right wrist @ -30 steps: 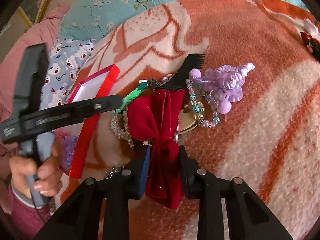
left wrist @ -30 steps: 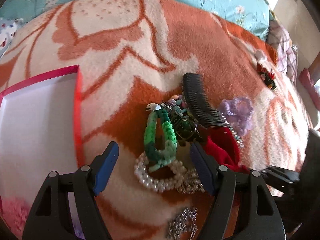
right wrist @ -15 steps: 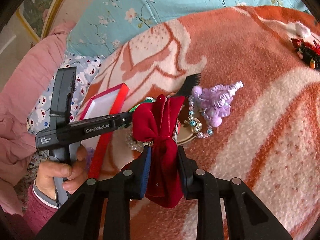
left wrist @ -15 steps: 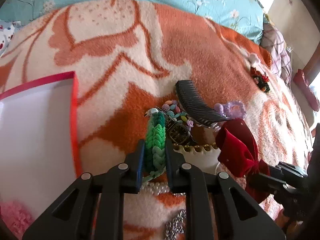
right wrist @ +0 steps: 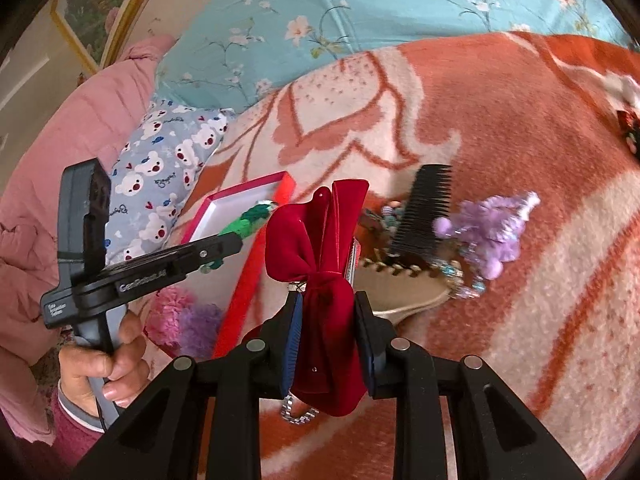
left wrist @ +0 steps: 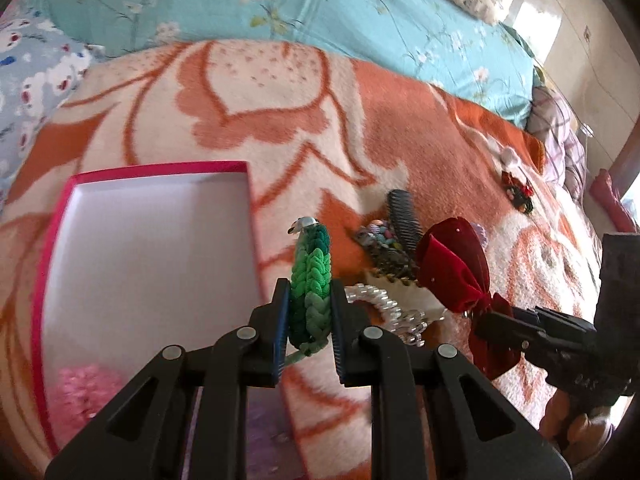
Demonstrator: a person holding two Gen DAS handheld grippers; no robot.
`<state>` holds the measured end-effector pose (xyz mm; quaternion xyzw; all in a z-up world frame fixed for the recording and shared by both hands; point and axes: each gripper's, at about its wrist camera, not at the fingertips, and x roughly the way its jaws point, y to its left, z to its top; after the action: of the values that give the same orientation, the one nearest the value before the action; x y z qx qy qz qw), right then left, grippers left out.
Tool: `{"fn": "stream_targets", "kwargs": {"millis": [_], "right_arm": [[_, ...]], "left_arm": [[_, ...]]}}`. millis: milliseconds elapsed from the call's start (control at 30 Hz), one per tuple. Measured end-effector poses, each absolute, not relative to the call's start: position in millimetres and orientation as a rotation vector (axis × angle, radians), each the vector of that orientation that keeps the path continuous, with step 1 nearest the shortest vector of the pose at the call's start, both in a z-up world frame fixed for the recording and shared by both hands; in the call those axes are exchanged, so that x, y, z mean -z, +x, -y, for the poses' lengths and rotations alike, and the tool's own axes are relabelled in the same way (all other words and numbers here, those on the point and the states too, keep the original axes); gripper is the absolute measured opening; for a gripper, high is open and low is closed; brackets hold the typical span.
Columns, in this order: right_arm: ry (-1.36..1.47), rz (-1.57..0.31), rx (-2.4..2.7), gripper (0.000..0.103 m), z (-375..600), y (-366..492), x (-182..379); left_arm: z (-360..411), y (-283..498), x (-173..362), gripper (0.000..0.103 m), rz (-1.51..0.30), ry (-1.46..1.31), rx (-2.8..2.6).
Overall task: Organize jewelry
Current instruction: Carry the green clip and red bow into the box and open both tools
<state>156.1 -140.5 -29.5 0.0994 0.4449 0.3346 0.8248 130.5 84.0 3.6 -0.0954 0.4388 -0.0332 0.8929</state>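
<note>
Where the orange-and-cream woven blanket (left wrist: 400, 120) meets the left edge of the left wrist view, a shallow rectangular box (left wrist: 160, 168) lies flat; its rim is pink-red card, its floor smooth white; a fuzzy pink pompom (left wrist: 84, 392) sits in the near corner, partly blurred. To the right, the left gripper (left wrist: 310, 320) is clenched on a green braided bracelet (left wrist: 312, 276), a thick plaited cord shading from pale to dark green with a metal clasp at the far end; the bracelet stands clear of the blanket, just beside the box's right wall. Further right lies the jewelry pile: a pearl bead strand (left wrist: 376, 300), a black toothed comb (left wrist: 404, 216), a beaded item too small to identify. At the right, the right gripper (right wrist: 328, 332) grasps a dark red velvet bow (right wrist: 320, 248) at its knot; beyond it lies a purple ruffled scrunchie (right wrist: 492, 224).

One second ago the left jaws stood wide over the bracelet on the blanket; they have since closed and lifted it, and more of the box shows. The bow has risen with the right gripper.

The box's near edge is hidden behind the left gripper; a silver chain (right wrist: 298, 412) below the bow is mostly covered.
</note>
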Motion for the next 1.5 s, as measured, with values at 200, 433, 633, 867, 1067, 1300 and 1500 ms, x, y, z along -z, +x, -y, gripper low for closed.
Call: {"fn": "stream_targets", "kwargs": {"millis": [200, 433, 633, 867, 1067, 1300, 1500], "right_arm": [[0.205, -0.949, -0.749, 0.025, 110.8, 160.6, 27.9], [0.199, -0.948, -0.812, 0.025, 61.0, 168.3, 28.7], [0.19, -0.951, -0.852, 0.025, 14.2, 179.7, 32.8], [0.152, -0.971, -0.862, 0.025, -33.4, 202.2, 44.9], [0.137, -0.996, -0.838, 0.025, -58.5, 224.8, 60.4], [0.114, -1.023, -0.805, 0.025, -73.8, 244.8, 76.7], [0.072, -1.027, -0.817, 0.027, -83.6, 248.0, 78.3]], "left_arm": [[-117.5, 113.1, -10.0, 0.016, -0.881, -0.214, 0.007], [-157.7, 106.0, -8.5, 0.016, -0.866, -0.229, -0.065], [-190.3, 110.0, 2.5, 0.016, -0.872, -0.249, -0.117], [-221.3, 128.9, 15.2, 0.016, -0.887, -0.274, -0.161], [-237.4, 151.9, 27.9, 0.016, -0.905, -0.268, -0.207], [-245.2, 174.2, 45.6, 0.016, -0.945, -0.26, -0.237], [-247.0, 177.7, 58.0, 0.016, -0.977, -0.278, -0.246]]}}
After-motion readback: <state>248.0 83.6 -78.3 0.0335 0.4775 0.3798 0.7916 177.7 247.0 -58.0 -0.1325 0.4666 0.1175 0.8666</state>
